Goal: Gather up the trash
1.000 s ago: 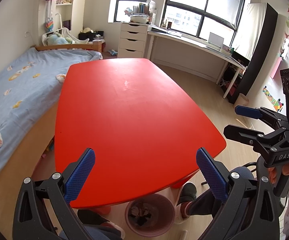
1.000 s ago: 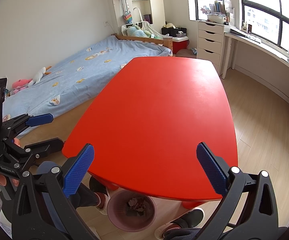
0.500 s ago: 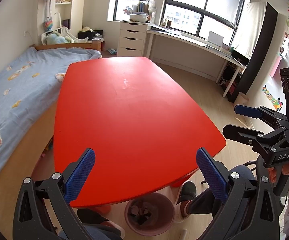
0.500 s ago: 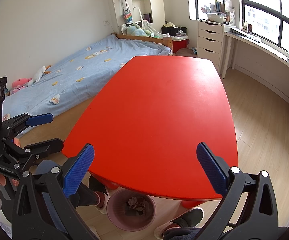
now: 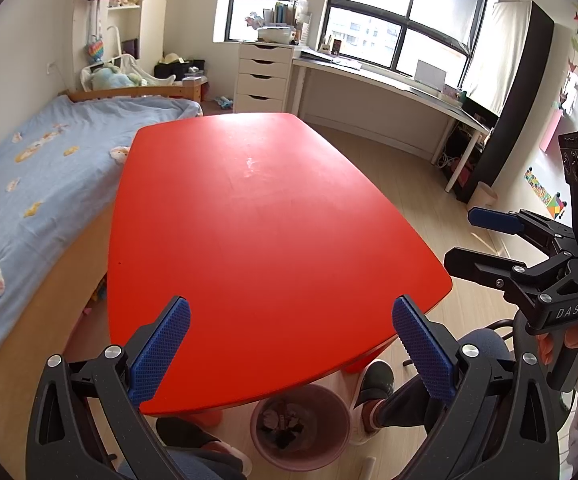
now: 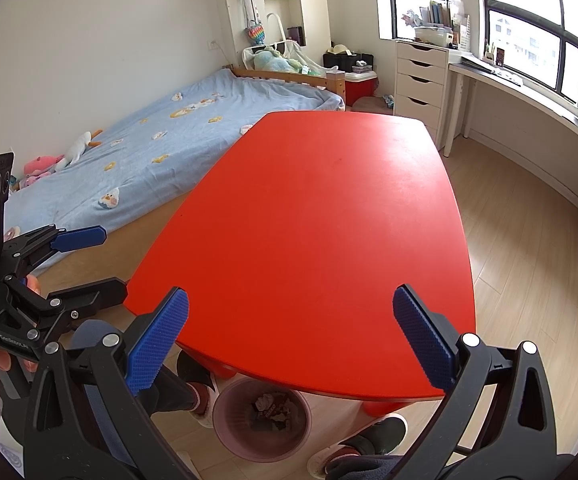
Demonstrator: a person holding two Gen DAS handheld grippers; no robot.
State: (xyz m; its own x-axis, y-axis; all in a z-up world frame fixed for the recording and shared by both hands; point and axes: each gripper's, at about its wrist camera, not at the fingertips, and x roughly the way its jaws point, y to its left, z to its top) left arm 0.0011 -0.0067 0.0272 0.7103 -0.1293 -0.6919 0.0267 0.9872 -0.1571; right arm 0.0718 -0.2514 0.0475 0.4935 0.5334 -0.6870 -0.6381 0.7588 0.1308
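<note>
Sunlit bedroom (image 5: pixel 29 184), red table (image 5: pixel 257 216)

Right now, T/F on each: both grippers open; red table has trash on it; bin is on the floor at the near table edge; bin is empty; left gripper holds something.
1. Both the left gripper and the right gripper are open. True.
2. The red table has trash on it. False: no trash shows on its top.
3. The pink bin stands on the floor at the near table edge. True.
4. The bin is empty. False: crumpled trash lies inside.
5. The left gripper holds something. False: nothing between its fingers.
</note>
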